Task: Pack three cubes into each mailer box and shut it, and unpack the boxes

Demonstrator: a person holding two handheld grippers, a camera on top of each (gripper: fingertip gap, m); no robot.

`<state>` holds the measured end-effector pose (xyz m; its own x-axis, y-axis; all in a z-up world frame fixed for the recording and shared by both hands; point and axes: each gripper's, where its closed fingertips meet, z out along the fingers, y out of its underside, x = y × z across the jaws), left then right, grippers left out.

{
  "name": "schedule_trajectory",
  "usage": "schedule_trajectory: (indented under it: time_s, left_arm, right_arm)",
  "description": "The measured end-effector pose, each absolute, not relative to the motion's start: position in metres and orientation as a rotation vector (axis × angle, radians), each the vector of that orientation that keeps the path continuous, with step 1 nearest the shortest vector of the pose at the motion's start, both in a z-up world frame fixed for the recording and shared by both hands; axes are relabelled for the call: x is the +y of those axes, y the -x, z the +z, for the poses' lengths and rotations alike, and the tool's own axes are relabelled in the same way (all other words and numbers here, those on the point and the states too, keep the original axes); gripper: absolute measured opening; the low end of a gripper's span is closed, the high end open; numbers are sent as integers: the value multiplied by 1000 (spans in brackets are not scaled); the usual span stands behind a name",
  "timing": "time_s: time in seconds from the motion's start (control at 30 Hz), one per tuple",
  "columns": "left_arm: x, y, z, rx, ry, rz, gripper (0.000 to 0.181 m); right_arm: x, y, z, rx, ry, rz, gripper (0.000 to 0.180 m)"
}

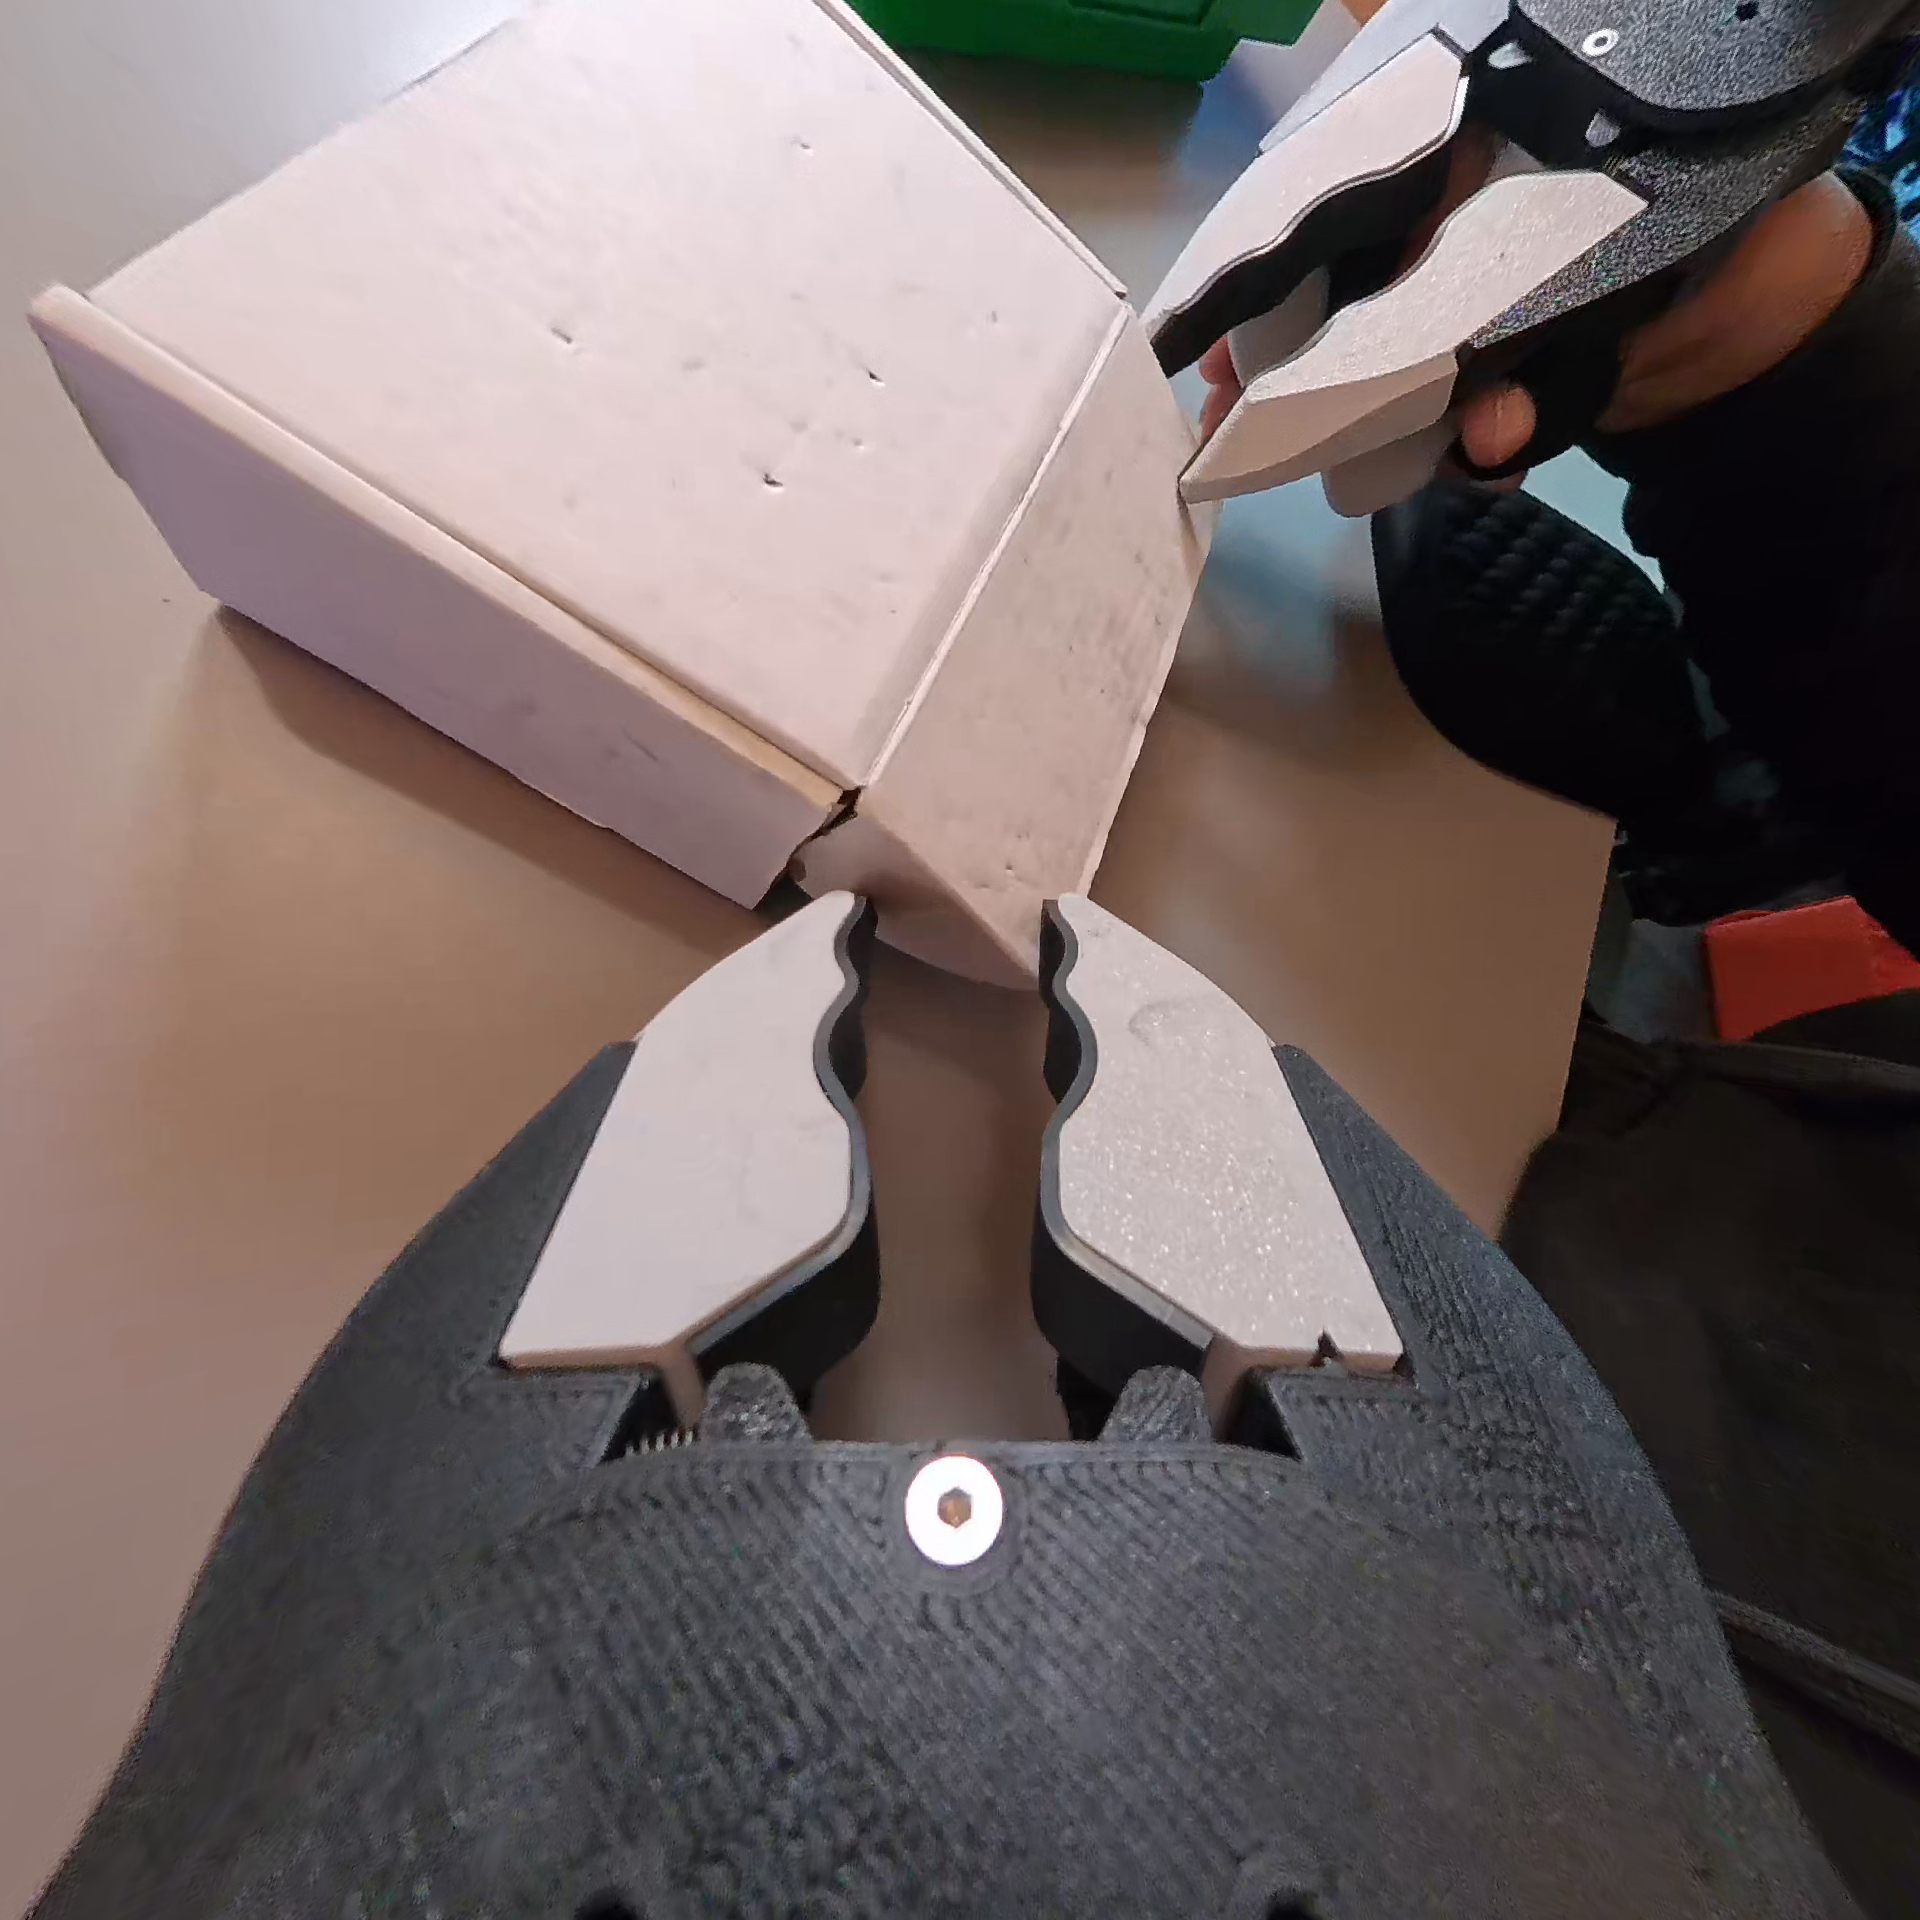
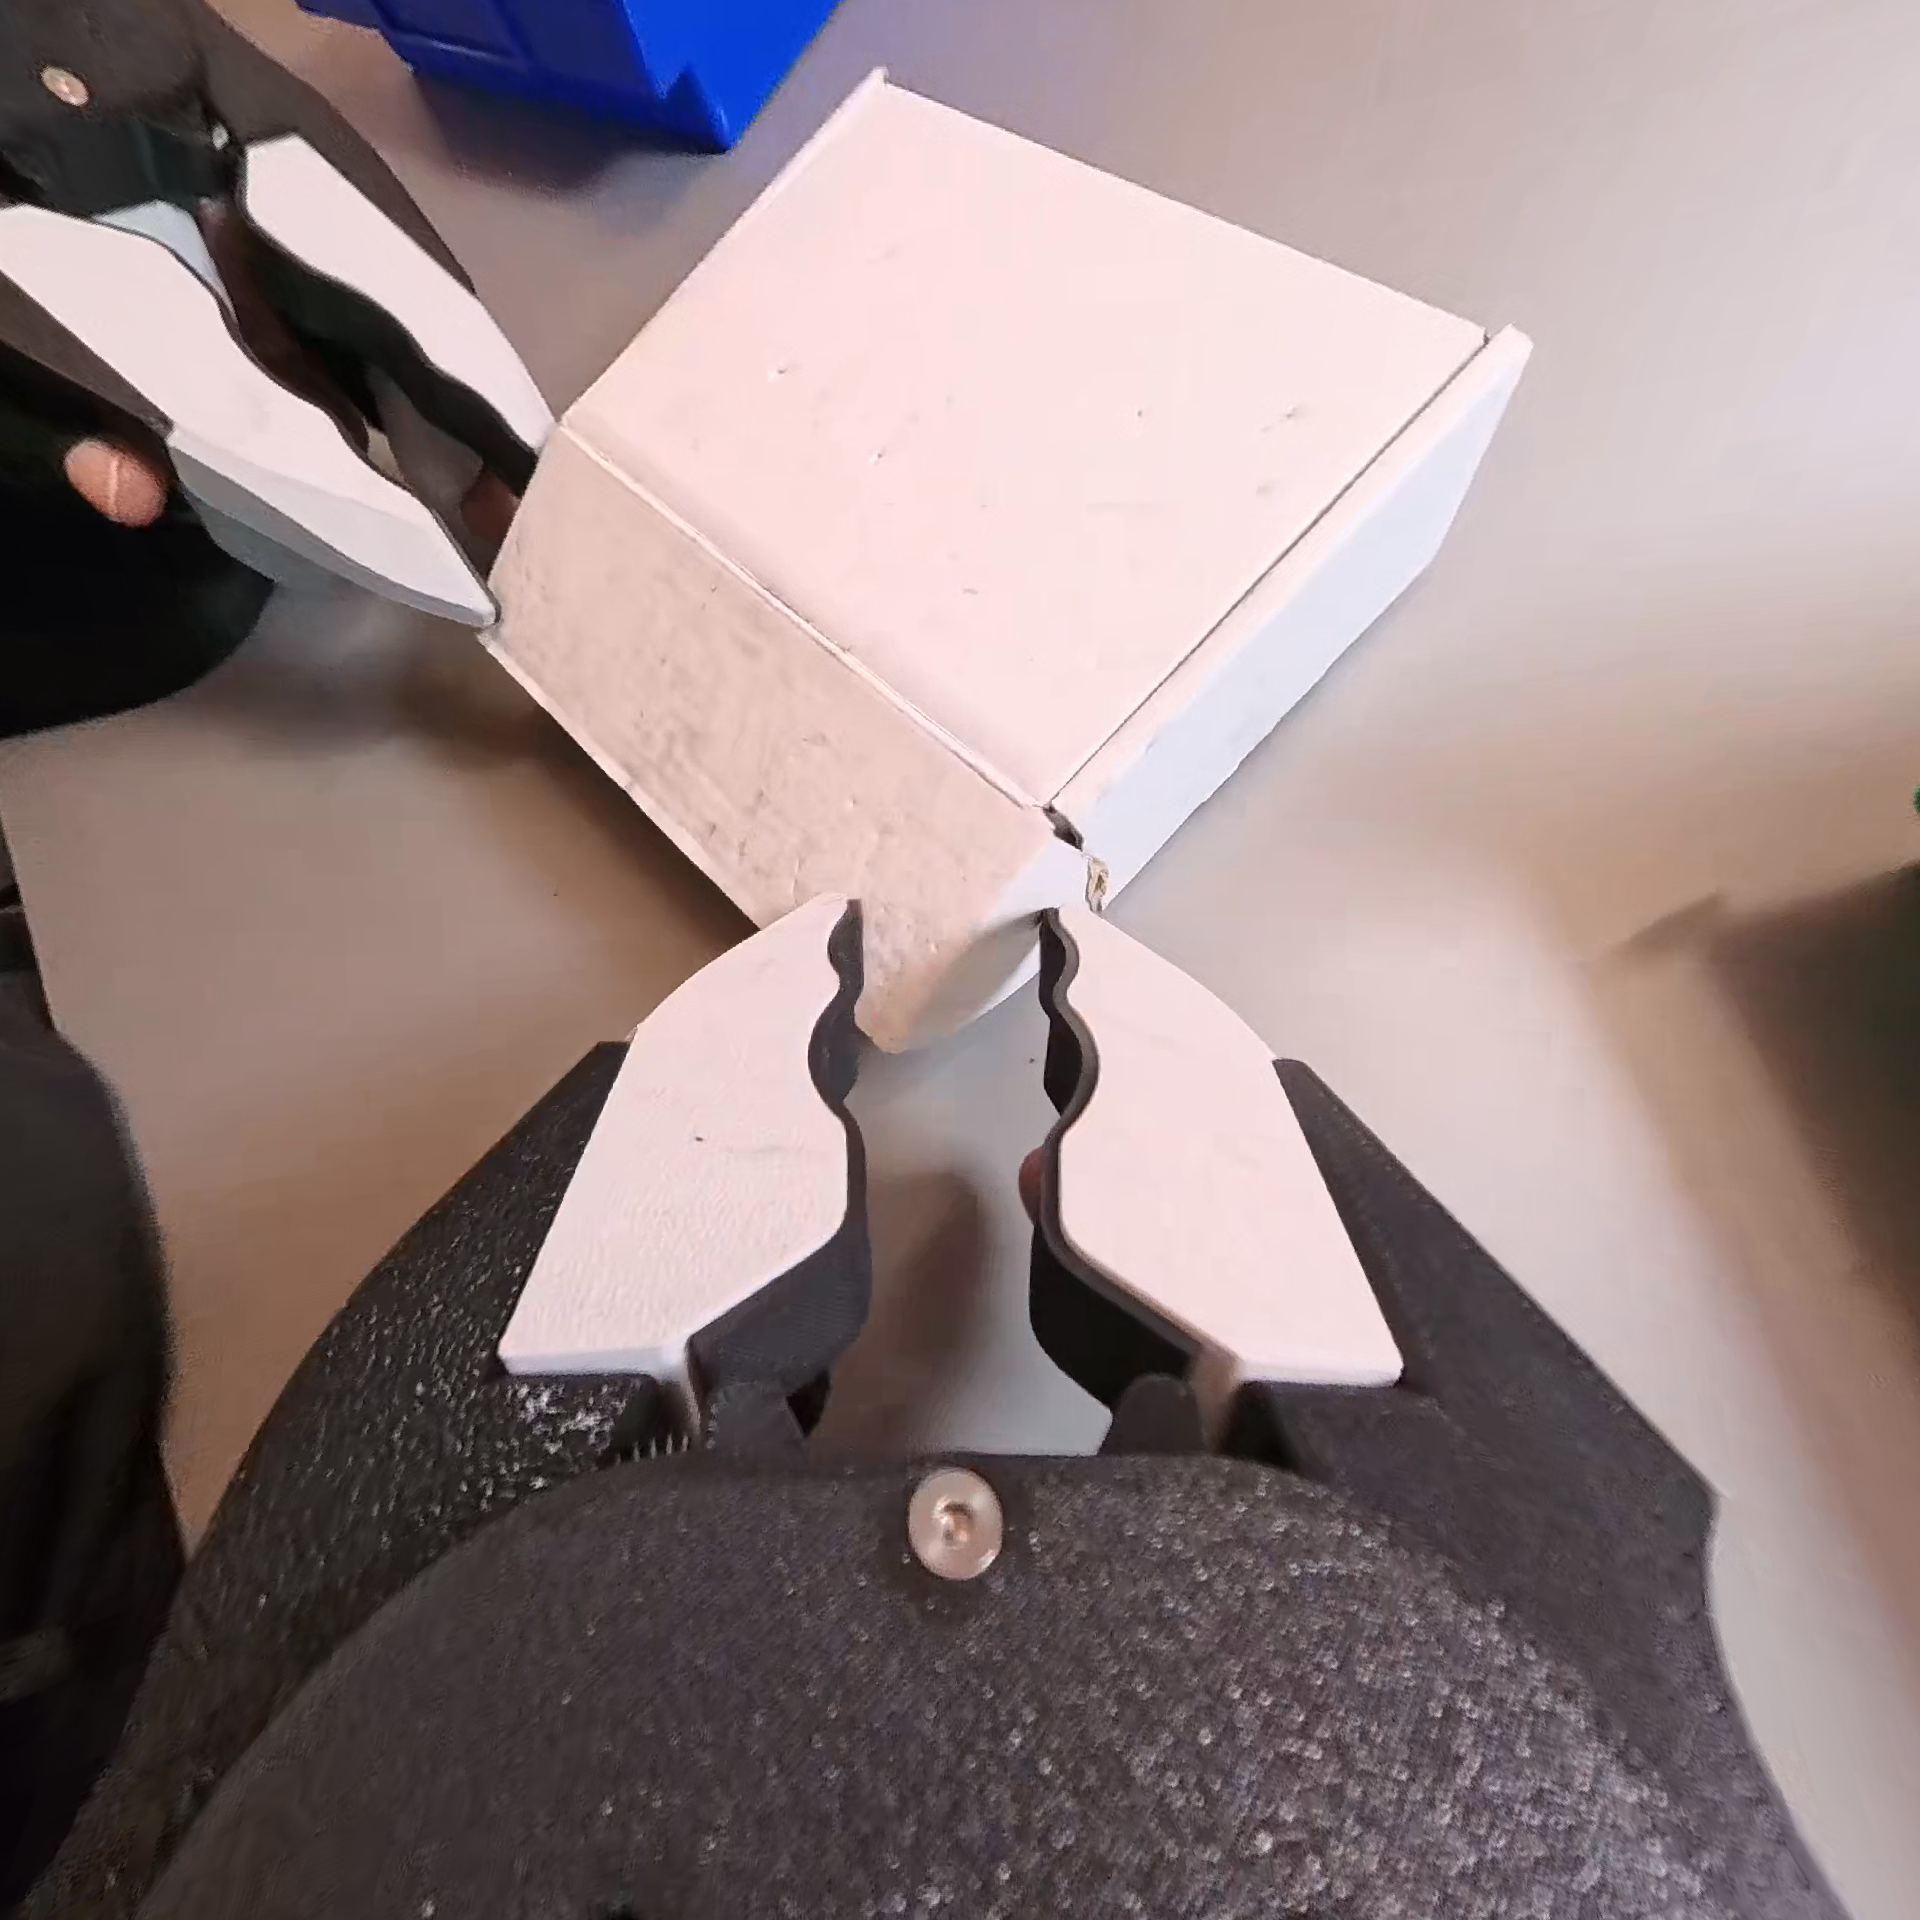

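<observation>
A white mailer box (image 1: pixel 623 364) lies on the tan table with its lid down. Its front flap (image 1: pixel 1039 675) slopes outward, untucked. My left gripper (image 1: pixel 956 914) is open, its tips on either side of the flap's near rounded corner. My right gripper (image 1: pixel 1179 416) shows at the flap's far corner. In the right wrist view the box (image 2: pixel 987 416) and its flap (image 2: pixel 748 727) show again. The right gripper (image 2: pixel 951 920) is open with a flap corner between its fingers, and the left gripper (image 2: pixel 514 520) is open at the other corner. No cubes show.
A green bin (image 1: pixel 1039 31) stands behind the box in the left wrist view, a blue bin (image 2: pixel 623 52) in the right wrist view. A red object (image 1: pixel 1808 966) and a black chair (image 1: pixel 1527 623) lie past the table's edge (image 1: pixel 1558 1039) on the right.
</observation>
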<state>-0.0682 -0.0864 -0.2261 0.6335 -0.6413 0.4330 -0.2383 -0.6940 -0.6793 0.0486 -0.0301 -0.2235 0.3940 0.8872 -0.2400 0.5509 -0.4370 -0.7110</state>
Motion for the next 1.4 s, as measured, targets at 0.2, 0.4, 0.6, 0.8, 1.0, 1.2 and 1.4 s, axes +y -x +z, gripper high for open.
schedule_trajectory:
  time_s: [0.2,0.4,0.6,0.8,1.0,1.2,1.4]
  left_arm:
    - [-93,73,-225,677,2314,-941,28]
    - [-98,74,-228,669,2320,-975,29]
    - [-94,76,-227,663,2301,-940,33]
    - [-95,74,-227,651,2297,-927,33]
    - [-102,75,-224,658,2326,-928,32]
    - [-114,74,-226,656,2365,-984,31]
    - [-125,68,-223,643,2376,-1072,33]
  right_arm:
    - [-44,-49,-222,-1156,2231,970,25]
    - [-49,-51,-225,-1211,2196,931,27]
    - [-47,-51,-225,-1250,2148,895,39]
    - [-55,-50,-226,-1235,2204,937,30]
    - [-64,-48,-223,-1167,2279,1119,26]
    - [-77,-51,-222,-1150,2345,1323,22]
    - [-94,-45,-208,-1087,2346,1636,11]
